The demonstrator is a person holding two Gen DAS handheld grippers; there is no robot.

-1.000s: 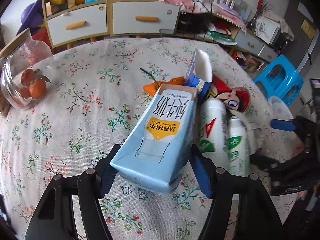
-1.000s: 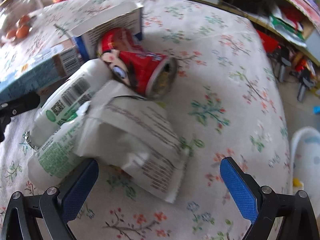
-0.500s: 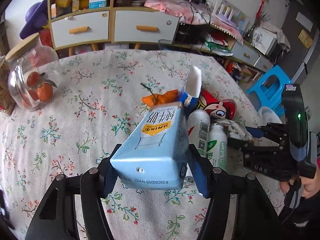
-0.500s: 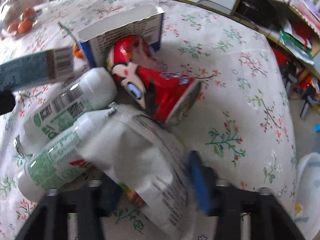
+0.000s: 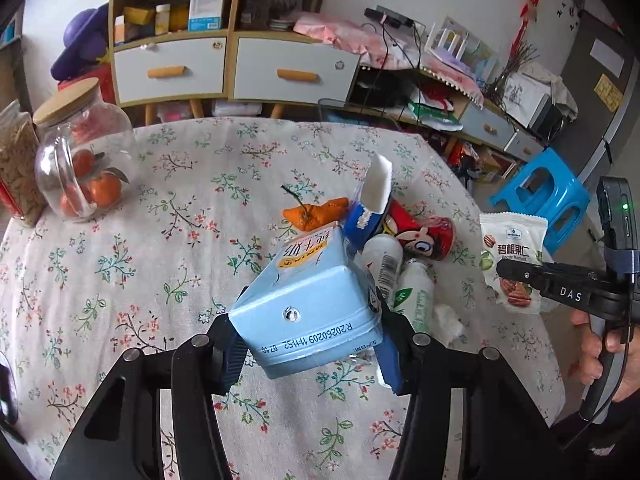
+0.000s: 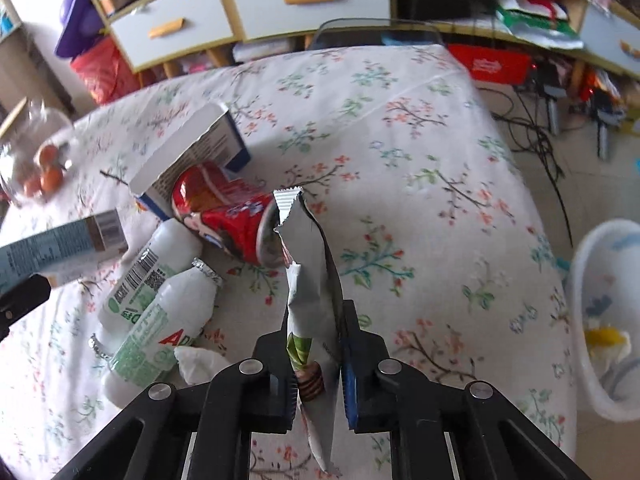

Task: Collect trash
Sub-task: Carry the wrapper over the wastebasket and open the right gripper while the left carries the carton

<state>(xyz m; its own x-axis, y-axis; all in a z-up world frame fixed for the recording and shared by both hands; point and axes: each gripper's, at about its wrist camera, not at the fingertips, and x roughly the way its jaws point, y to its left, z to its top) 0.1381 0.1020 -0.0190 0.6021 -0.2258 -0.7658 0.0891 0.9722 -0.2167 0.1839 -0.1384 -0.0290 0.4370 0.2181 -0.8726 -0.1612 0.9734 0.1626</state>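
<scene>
My left gripper is shut on a light blue milk carton and holds it above the floral tablecloth. My right gripper is shut on a white snack bag, lifted off the table; the bag also shows in the left wrist view. On the table lie two white bottles, a red cup, an open blue-and-white box, a crumpled tissue and an orange peel.
A white bin stands on the floor right of the table. A glass jar of oranges stands at the table's far left. A blue stool and drawers are beyond the table.
My right gripper closed on the snack bag and lifted it off the table. My left gripper raised the milk carton higher and tilted its bottom toward the camera.
</scene>
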